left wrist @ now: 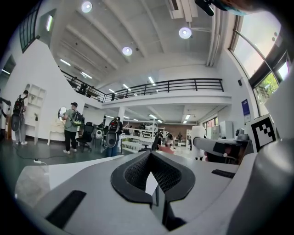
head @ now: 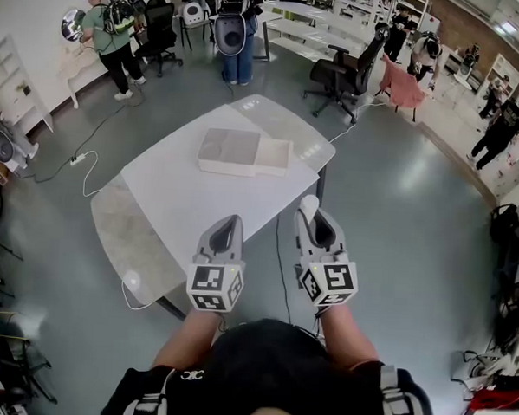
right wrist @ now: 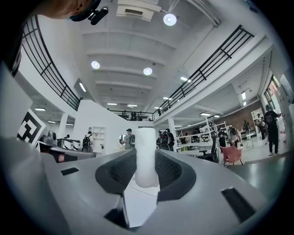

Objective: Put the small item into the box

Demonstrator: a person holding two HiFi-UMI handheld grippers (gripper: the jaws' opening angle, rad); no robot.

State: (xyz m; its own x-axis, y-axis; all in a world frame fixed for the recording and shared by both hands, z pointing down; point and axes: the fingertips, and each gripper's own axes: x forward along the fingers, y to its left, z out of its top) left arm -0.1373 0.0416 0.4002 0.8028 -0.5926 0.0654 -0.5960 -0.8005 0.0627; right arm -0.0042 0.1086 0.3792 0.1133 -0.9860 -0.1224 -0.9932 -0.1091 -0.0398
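1. My left tongs (head: 227, 222), low at 7 o'clock, are clenched on nothing.
2. My right tongs (right wrist: 146, 170), at 5 o'clock, grasp the small white cylinder (right wrist: 146, 151), which stands upright between the pads.
3. Both tips hang over the near edge of the white table (head: 182, 198).
4. At 12 o'clock on the table lies the flat white box (head: 243, 152), well apart from the cylinder.
5. Farther off, at 11 o'clock, a person in green (head: 106, 31) stands on the floor.

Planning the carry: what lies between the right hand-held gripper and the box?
Only bare tabletop between the right hand-held gripper and the box, per the head view.
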